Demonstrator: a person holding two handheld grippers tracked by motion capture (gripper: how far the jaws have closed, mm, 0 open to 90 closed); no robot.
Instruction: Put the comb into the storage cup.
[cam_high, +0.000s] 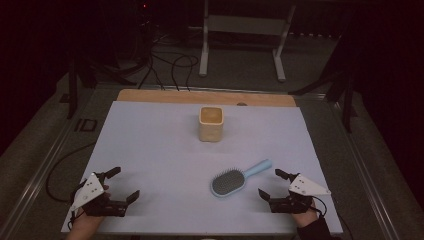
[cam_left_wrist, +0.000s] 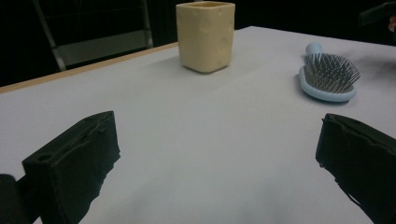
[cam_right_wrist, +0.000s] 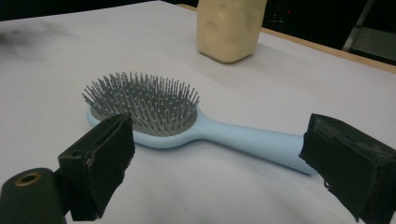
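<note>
Lying bristles-up on the white table (cam_high: 150, 150), the blue hairbrush (cam_high: 231, 181) sits just beside the right gripper (cam_high: 274, 184), whose jaws gape wide, empty. Left gripper (cam_high: 121, 186) likewise spread wide, holding nothing, well apart.

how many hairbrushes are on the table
1. The blue hairbrush lies bristles up on the white table, near the right claw and in front of the yellow cup. Nothing seems to hide another.

Cup (cam_right_wrist: 229, 29) top cut off at upper frame edge, right gripper view. Brush (cam_right_wrist: 196, 123) handle end hidden behind right jaw. High view: background too dark.
</note>
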